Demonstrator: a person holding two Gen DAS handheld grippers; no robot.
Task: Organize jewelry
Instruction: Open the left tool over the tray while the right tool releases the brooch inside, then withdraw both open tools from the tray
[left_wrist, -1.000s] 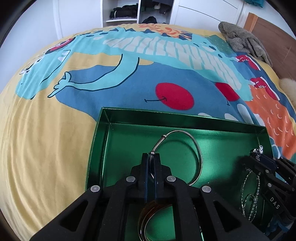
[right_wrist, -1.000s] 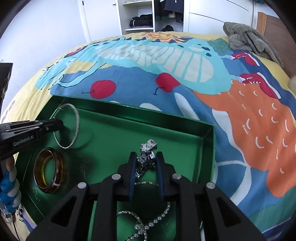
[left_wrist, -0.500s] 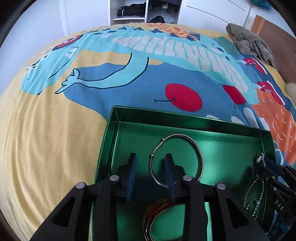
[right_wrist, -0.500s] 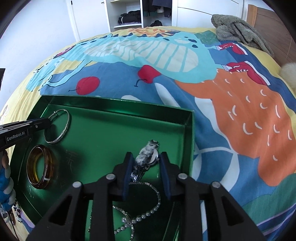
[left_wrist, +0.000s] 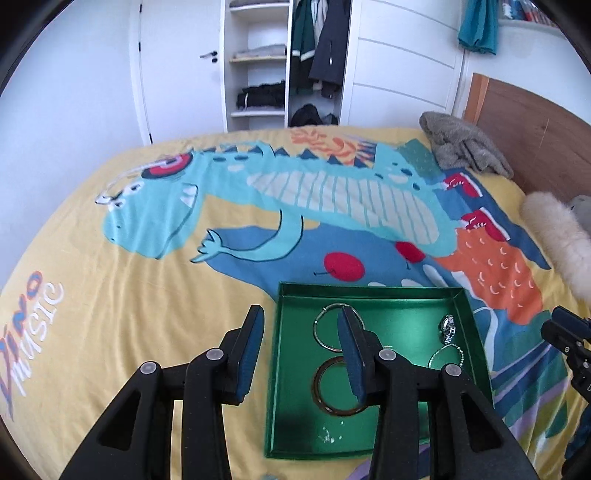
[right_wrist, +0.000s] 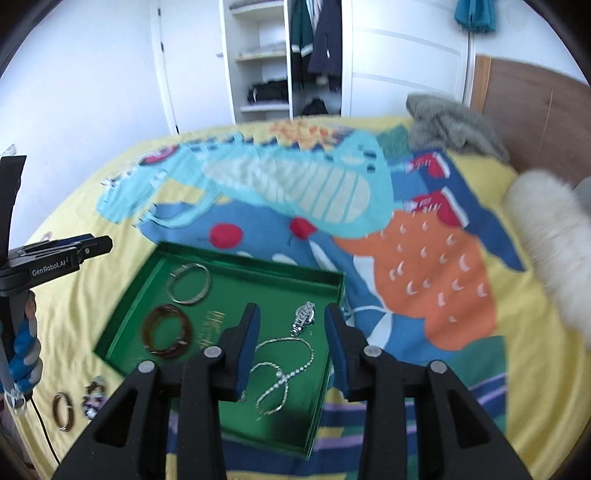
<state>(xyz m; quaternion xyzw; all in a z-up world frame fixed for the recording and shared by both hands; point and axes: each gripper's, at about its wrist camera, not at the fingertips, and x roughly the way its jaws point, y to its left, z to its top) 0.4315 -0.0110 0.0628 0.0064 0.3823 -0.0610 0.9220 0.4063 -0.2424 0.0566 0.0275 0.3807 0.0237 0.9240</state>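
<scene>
Both hand-held grippers, left (left_wrist: 301, 334) and right (right_wrist: 291, 330), I hold tilted downward above the green tray (right_wrist: 258, 267) on the bed (left_wrist: 110, 295). Their jaws have just been opening, nothing between them. Silver bangle (right_wrist: 189, 283), amber bangle (right_wrist: 167, 335), watch (right_wrist: 303, 318) and necklace (right_wrist: 282, 373) lie inside.

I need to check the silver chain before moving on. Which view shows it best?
The right wrist view: the whole chain lies looped on the tray floor between the open fingers of the right gripper, though slightly blurred. The left wrist view shows only part of it, partly hidden behind a finger of the left gripper.
</scene>
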